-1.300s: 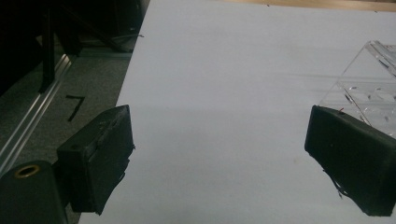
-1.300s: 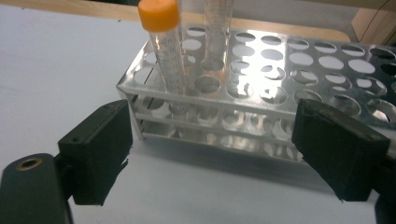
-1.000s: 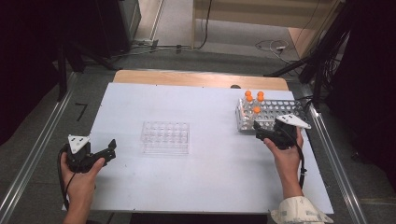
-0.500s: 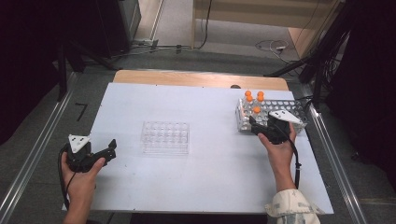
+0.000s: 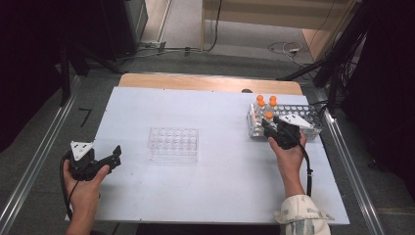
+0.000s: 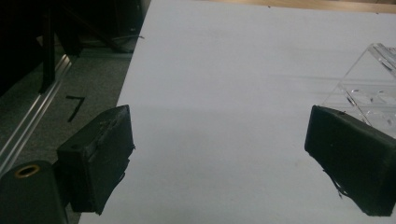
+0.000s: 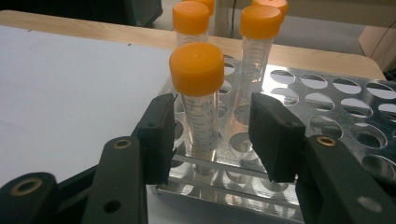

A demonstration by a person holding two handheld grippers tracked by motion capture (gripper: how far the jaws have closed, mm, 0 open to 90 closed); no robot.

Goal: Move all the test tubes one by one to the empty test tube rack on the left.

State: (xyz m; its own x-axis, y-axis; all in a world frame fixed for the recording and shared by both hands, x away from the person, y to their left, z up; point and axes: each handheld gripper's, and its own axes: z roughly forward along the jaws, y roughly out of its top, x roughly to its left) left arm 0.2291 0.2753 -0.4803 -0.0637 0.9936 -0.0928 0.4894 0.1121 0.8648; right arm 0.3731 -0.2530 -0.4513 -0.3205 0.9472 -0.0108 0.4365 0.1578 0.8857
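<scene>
A clear plastic well tray (image 5: 173,144) lies flat near the middle of the white bench (image 5: 215,196), well apart from everything else on it. A strip of bare wood (image 5: 195,82) runs along the bench's far edge. Metal rails (image 5: 29,171) flank the bench on either side. On the grey floor (image 5: 83,98) to the left sits a black mark shaped like a seven (image 5: 84,116). Beyond the far edge, cables (image 5: 286,48) trail across the floor beside dark equipment (image 5: 112,24).

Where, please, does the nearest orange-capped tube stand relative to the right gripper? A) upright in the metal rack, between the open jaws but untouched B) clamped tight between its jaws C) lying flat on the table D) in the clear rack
A: the tube stands upright in the metal rack, with gaps to both jaws of the right gripper.
</scene>
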